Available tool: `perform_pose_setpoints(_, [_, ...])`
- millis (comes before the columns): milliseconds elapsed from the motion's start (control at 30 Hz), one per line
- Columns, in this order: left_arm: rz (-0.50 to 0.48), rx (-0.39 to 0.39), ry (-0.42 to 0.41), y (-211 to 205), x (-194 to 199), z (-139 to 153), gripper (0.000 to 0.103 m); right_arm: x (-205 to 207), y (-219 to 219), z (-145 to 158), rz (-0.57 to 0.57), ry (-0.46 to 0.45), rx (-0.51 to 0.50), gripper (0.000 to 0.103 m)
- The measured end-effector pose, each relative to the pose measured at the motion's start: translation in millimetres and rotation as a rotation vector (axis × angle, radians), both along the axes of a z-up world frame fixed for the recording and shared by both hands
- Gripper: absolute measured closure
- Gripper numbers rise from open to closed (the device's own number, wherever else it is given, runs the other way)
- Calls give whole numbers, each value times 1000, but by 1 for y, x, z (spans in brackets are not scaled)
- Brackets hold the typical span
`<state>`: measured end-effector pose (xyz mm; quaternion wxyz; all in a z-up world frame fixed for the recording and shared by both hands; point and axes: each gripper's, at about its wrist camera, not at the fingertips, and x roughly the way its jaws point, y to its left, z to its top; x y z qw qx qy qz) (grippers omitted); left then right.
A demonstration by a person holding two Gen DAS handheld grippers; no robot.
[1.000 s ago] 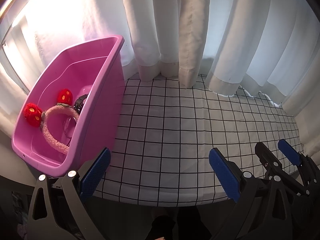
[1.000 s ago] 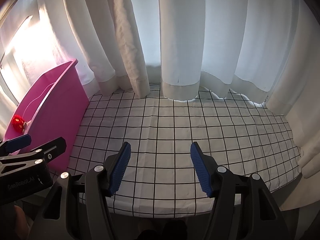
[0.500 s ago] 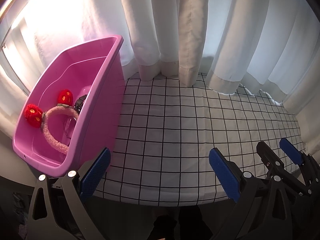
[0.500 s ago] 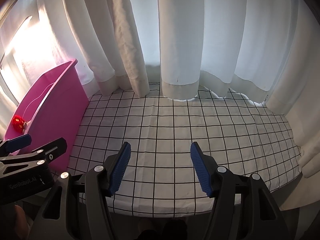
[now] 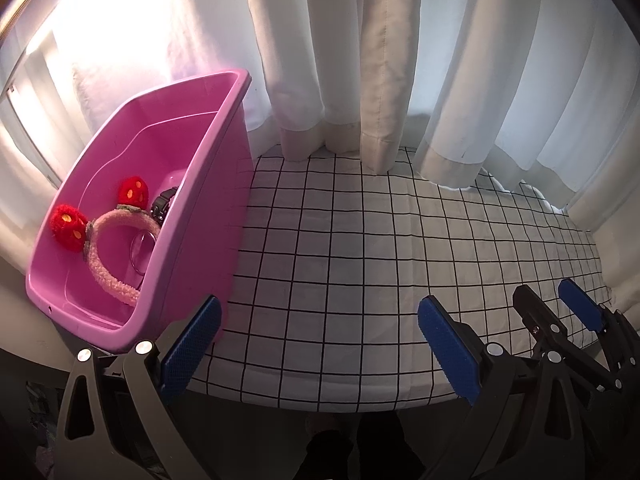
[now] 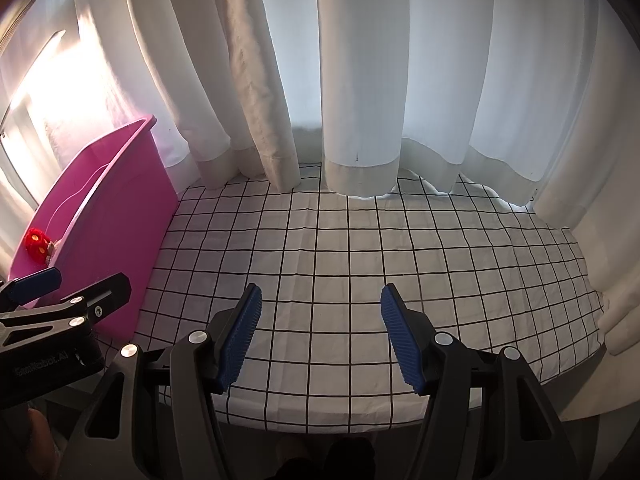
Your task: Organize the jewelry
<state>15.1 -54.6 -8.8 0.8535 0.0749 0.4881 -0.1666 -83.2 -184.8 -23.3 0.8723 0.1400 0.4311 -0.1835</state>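
Observation:
A pink plastic bin (image 5: 200,208) stands at the left end of the table; it also shows in the right wrist view (image 6: 116,220). Inside lie a fuzzy pink headband (image 5: 108,264) with two red strawberry pompoms (image 5: 66,226), a black watch (image 5: 162,202) and a clear ring-shaped bangle (image 5: 140,250). My left gripper (image 5: 320,334) is open and empty, near the table's front edge beside the bin. My right gripper (image 6: 320,334) is open and empty over the front middle of the table. Each gripper shows in the other's view.
The table carries a white cloth with a black grid (image 6: 360,248). White curtains (image 6: 360,80) hang along the back and right side, their hems resting on the cloth. Bright window light comes from the left.
Both grippers have drifted very slightly; the views are almost the same. Nothing was taken hold of or let go.

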Motion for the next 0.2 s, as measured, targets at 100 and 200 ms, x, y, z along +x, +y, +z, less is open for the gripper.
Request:
perform_pose_setpoints(100, [9,-5,14,1,1,-2,6,0,-1,1,0,-3,1,44])
perform_pose_setpoints(200, [12,-8,15,1,1,-2,6,0,-2,2,1,-5,0,44])
